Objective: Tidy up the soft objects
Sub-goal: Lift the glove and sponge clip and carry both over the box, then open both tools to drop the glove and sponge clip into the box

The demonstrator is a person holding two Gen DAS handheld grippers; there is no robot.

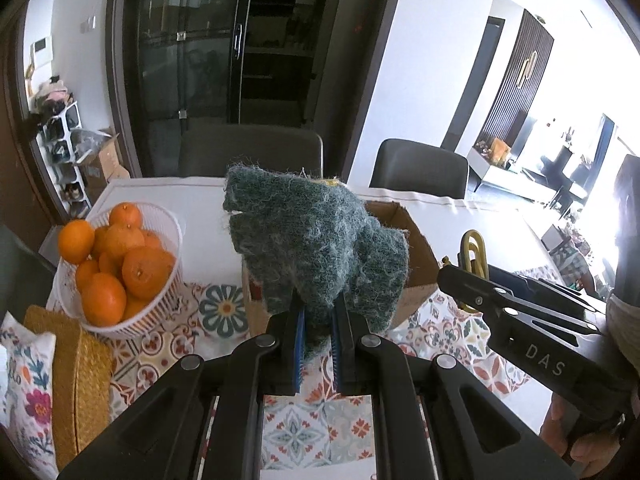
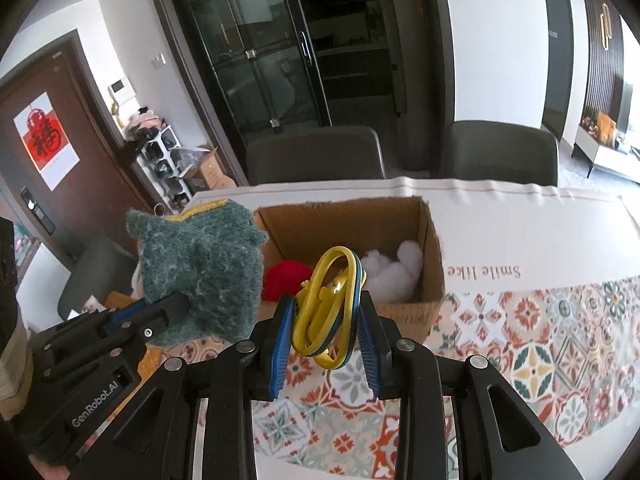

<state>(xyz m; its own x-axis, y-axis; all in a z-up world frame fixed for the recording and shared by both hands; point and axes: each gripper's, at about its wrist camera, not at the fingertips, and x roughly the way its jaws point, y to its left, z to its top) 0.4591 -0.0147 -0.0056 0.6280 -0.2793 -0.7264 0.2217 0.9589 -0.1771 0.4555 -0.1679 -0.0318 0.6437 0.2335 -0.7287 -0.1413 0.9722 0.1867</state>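
Note:
My left gripper is shut on a green scouring sponge with a yellow back, held up over the near left edge of the open cardboard box. The sponge and left gripper also show in the right wrist view. My right gripper is shut on a bundle of yellow and blue elastic bands, in front of the box. The box holds a red soft ball and white cotton balls. The right gripper with the bands shows in the left wrist view.
A white basket of oranges stands left of the box. A woven yellow mat and a flowered cushion lie at the near left. A patterned tablecloth covers the table; two dark chairs stand behind it.

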